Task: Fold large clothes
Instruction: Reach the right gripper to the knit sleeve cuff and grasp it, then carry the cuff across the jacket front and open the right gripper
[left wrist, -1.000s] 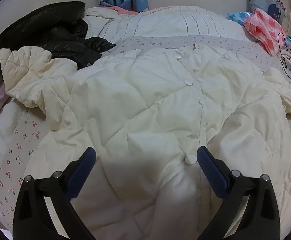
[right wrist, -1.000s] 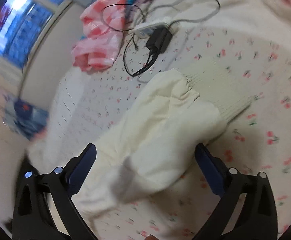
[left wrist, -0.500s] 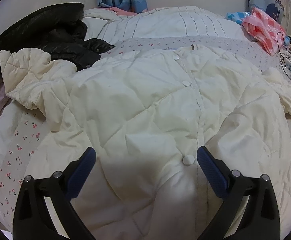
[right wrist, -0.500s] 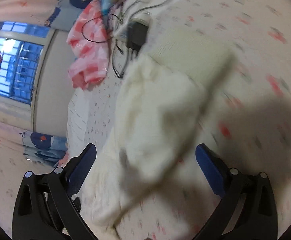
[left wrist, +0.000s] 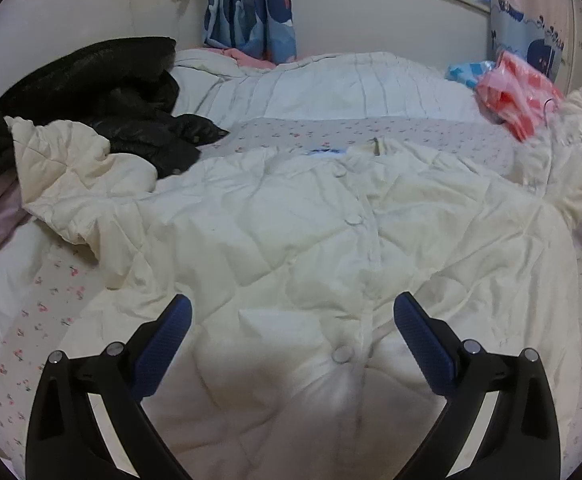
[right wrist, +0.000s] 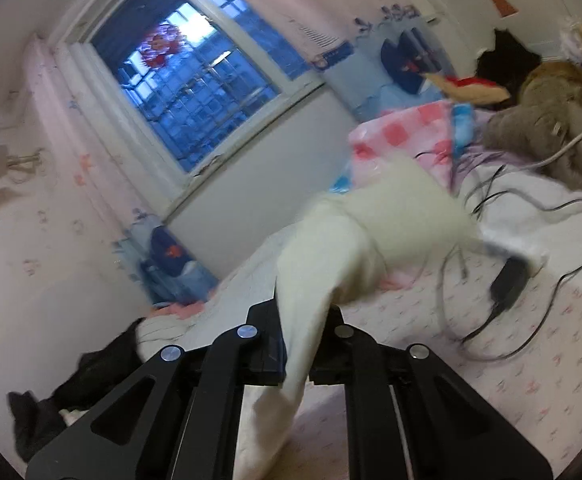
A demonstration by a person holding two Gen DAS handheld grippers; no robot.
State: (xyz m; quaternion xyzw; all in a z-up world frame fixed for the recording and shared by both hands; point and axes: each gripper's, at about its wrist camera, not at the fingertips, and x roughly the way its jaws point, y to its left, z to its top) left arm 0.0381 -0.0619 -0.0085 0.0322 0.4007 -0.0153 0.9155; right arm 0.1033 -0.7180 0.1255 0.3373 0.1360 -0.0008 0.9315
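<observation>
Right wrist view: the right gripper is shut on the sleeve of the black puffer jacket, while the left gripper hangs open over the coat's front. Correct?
Not quite. The right wrist view shows the right gripper shut on the cream quilted coat's sleeve, not the black puffer jacket. The left gripper does hang open over the coat's front.

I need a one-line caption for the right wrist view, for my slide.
Right tongs shut on the cream coat sleeve, lifted above the cherry-print bedsheet beside tangled cables.
</observation>
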